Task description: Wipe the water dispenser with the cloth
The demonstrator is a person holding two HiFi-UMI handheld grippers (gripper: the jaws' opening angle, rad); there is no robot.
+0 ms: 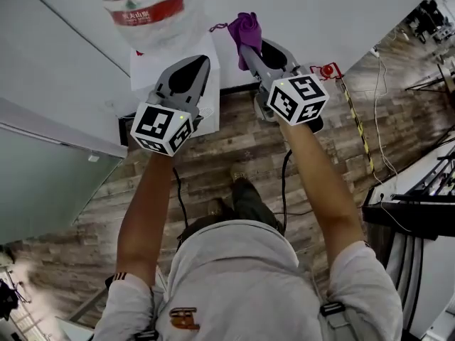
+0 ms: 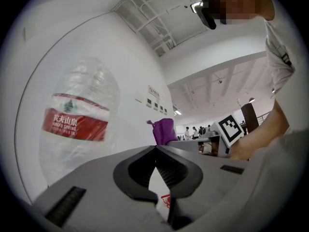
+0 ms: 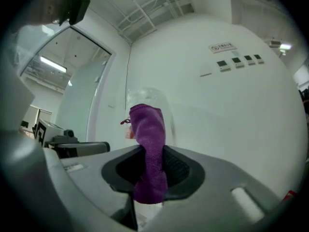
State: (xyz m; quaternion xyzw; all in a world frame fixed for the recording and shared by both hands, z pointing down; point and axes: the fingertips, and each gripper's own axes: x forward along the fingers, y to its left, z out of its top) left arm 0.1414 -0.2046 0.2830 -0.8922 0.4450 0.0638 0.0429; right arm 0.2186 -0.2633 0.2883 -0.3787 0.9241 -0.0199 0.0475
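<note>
Right claw (image 3: 149, 151) clamps purple cloth (image 3: 147, 124) (bunched, upright); left claw (image 2: 155, 148) clenched, water bottle (image 2: 77, 124) nearby.

A white wall (image 1: 341, 20) fills the top of the head view and meets a floor (image 1: 234, 155) of grey-brown wood planks running through the middle of the frame. At the left edge stands a pale green glass panel (image 1: 43, 183) in a white frame. A yellow-and-black striped strip (image 1: 357, 130) lies on the planks at upper right, and a dark desk (image 1: 409, 212) juts in at the right edge. In the right gripper view a strip light (image 3: 53, 63) glows behind glass at left, and small dark plaques (image 3: 236, 60) sit in a row on the wall at upper right.
</note>
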